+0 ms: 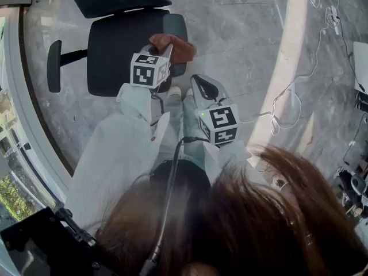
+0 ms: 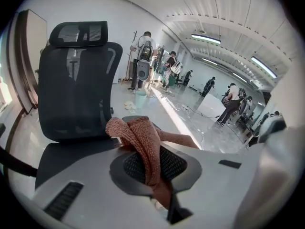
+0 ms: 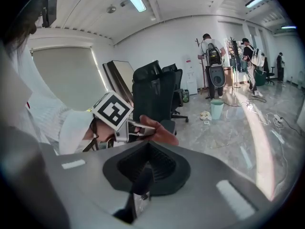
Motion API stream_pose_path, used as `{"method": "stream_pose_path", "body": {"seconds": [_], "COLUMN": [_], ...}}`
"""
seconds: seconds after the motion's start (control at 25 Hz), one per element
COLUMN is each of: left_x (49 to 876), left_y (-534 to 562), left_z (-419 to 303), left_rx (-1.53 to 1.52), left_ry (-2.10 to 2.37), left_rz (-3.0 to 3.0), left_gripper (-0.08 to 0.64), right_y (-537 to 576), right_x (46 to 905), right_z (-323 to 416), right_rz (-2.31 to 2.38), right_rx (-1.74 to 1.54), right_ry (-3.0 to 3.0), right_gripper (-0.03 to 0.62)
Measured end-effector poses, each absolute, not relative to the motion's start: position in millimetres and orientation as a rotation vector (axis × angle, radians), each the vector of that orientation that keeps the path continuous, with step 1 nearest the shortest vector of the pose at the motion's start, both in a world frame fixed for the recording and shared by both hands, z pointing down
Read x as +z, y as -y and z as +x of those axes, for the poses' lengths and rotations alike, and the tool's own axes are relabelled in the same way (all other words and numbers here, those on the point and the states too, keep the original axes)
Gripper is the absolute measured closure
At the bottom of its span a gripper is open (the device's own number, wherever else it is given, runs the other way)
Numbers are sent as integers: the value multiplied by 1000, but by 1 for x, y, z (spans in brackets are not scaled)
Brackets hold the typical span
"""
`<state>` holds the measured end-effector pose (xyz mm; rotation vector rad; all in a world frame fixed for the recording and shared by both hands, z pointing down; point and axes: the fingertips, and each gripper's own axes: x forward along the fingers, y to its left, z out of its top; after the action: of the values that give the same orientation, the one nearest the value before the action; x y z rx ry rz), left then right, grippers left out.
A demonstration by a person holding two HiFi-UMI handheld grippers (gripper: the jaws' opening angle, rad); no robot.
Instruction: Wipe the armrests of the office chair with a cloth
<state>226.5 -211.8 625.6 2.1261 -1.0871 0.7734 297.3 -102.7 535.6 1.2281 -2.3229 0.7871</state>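
Clamping a rust-brown knitted cloth (image 2: 143,144) tight between the jaws of the left gripper (image 2: 151,168), with bunched folds draping out past the tips and down one side. Holding that cloth right over the near armrest (image 1: 177,25) of the black mesh-backed office chair (image 1: 118,50), as seen in the head view. Not showing plainly whether pressing on the armrest pad or hanging just above it. Reaching forward out of a white sleeve (image 1: 121,148), marker cube turned upward, over the edge of the dark seat.

Hanging back with the right gripper (image 1: 200,84), just beside the left one and nearer the body, jaws pressed together on nothing. Pointing, in the right gripper view, toward the left gripper's cube and the cloth end sticking out beyond it, with the chair's tall backrest and headrest rising behind.

Staying clear of the far armrest (image 1: 53,65), well apart on the other side of the seat. Standing on a grey marbled floor (image 1: 241,39), glossy and streaked with a bright band of light. Showing, in the left gripper view, people (image 2: 143,56) at work far down the hall beyond a pale green bucket (image 2: 141,98).
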Motion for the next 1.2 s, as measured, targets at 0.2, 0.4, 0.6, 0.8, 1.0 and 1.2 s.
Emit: {"method": "stream_pose_path", "body": {"seconds": [0.2, 0.4, 0.6, 0.8, 1.0, 1.2], "left_x": [633, 641, 634, 588, 516, 439], "left_y": [269, 304, 318, 298, 255, 187], "left_z": [237, 244, 242, 249, 234, 221], "left_rx": [813, 830, 793, 687, 512, 353], "left_ry": [1099, 1133, 1179, 1182, 1225, 1263], "left_rz": [2169, 2169, 2153, 2175, 2200, 2256], "left_gripper": [523, 523, 523, 523, 523, 523], "right_y": [111, 114, 113, 118, 139, 138], "right_x": [550, 556, 557, 535, 491, 428], "right_z": [308, 316, 321, 327, 323, 310], "right_rz": [1239, 1235, 1218, 1233, 1301, 1399], "right_rx": [832, 831, 813, 757, 660, 570], "right_ry": [2289, 2279, 2285, 2330, 2403, 2486], "right_gripper": [591, 591, 591, 591, 591, 591]}}
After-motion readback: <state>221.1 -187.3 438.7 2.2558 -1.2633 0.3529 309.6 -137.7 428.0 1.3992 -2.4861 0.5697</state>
